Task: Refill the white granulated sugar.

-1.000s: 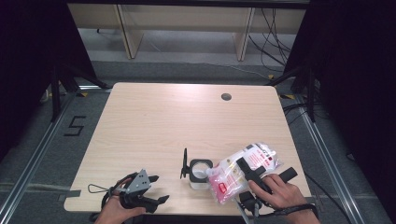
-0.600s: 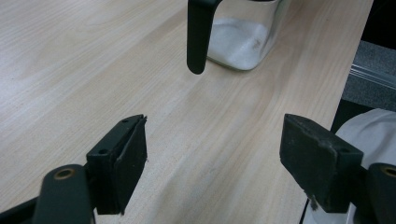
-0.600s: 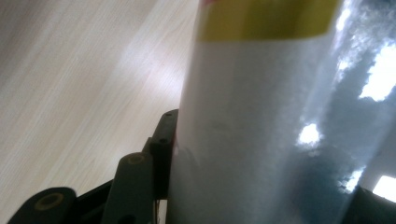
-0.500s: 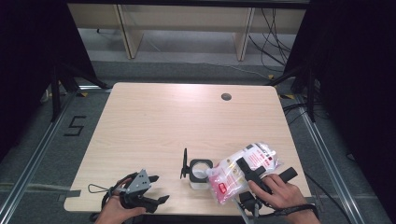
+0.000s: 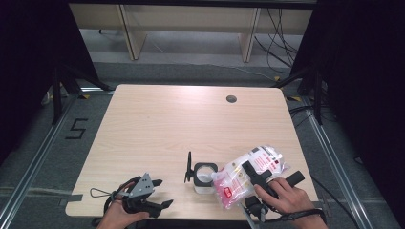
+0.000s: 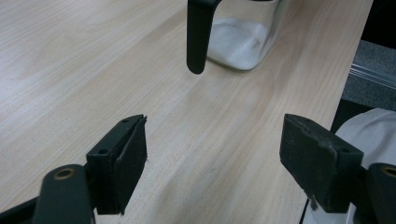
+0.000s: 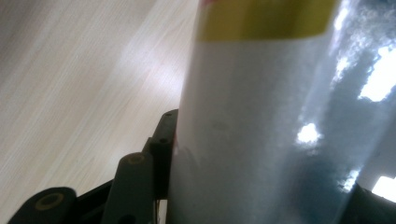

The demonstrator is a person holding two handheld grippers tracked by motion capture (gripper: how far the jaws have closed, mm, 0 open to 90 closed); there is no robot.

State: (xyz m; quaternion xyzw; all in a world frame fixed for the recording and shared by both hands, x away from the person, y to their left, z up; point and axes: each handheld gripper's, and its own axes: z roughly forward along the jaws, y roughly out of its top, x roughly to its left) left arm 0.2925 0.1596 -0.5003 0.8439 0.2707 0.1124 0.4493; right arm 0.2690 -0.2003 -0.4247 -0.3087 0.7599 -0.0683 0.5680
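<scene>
Pale wooden table (image 5: 157, 129) sits on a grey floor, where the right gripper (image 5: 254, 172) squeezes a plastic bag (image 5: 248, 171) and the left gripper (image 5: 157, 198) gapes wide.

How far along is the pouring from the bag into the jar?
Done: the jar already holds some white powder at its bottom. In hand: the right gripper is clamped on the bag, tilted with its spout at the jar's mouth. The left gripper sits open. Left: emptying the bag.

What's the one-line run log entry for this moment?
right claw: shut on refill pouch, spout tipped over glass jar | left claw: open, holding nothing, near table edge
</scene>
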